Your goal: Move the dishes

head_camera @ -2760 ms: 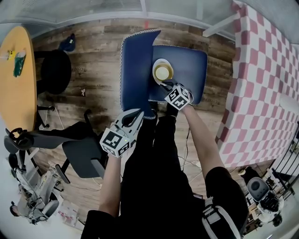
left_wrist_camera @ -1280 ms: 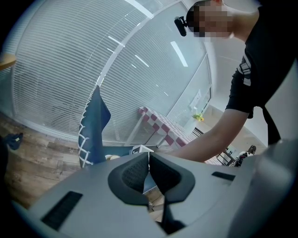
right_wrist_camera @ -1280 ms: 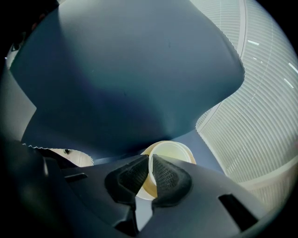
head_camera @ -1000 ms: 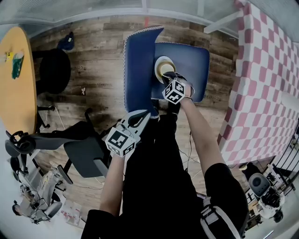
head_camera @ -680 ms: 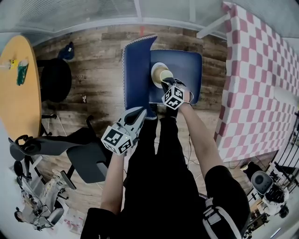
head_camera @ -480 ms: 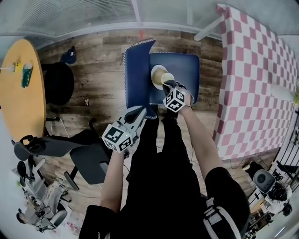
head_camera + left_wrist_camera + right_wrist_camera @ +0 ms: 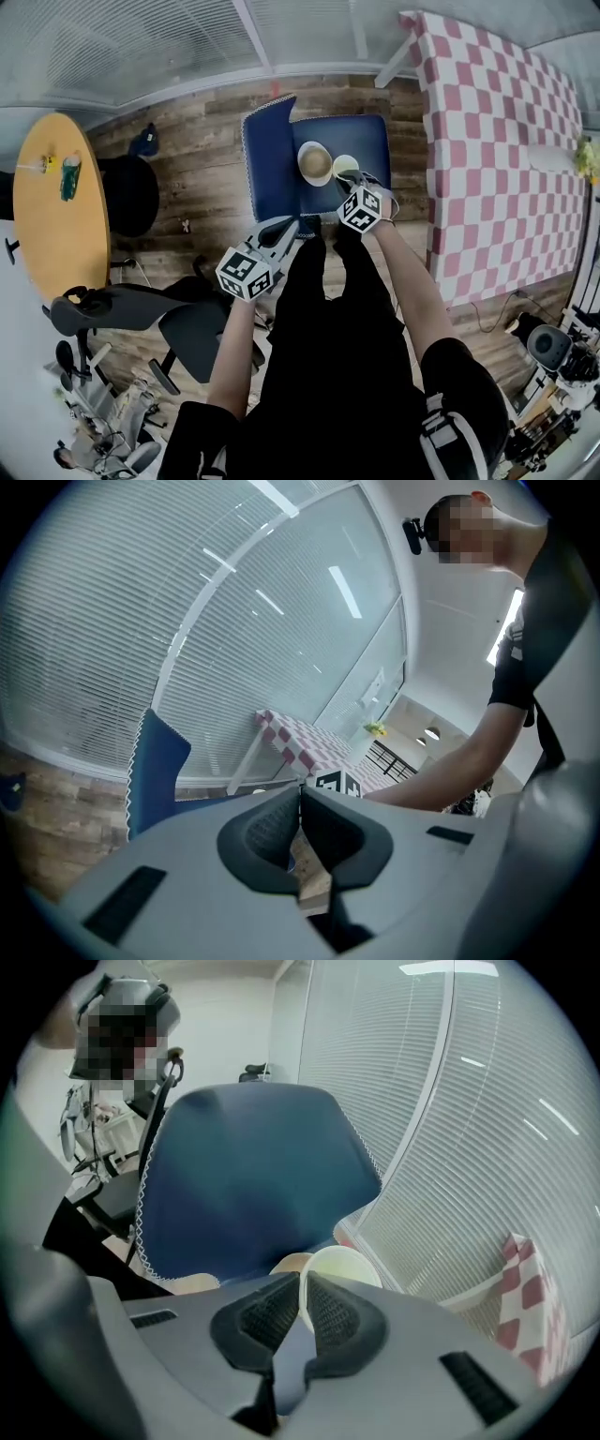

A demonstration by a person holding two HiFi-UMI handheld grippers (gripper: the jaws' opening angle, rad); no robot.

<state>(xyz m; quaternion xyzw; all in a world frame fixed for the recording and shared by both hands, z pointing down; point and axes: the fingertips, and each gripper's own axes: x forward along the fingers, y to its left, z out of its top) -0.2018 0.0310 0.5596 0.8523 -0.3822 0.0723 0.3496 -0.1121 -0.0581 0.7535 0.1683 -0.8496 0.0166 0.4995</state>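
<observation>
As a person stands over a blue chair (image 7: pixel 371 141), the right gripper (image 7: pixel 352 179) has its jaws pinched nearly together on the rim of a pale cup (image 7: pixel 345 166). The right gripper view shows that rim clamped between the two dark pads, the cup's (image 7: pixel 343 1262) open mouth tipped toward the camera. Seen from above, the cup sits over the chair seat, just right of a round tan dish (image 7: pixel 314 161) that lies on the seat by the upright backrest. Part of that dish (image 7: pixel 286 1262) peeks out behind the cup. The left gripper (image 7: pixel 284 226) is held over the wooden floor (image 7: pixel 187 178) at the chair's near edge, apart from both dishes. Its jaws meet at the tips with nothing between them, as the left gripper (image 7: pixel 300 803) view confirms. A table under a red-and-white checked cloth (image 7: pixel 497 141) stands to the right. A round yellow table (image 7: pixel 47 216) is at far left.
</observation>
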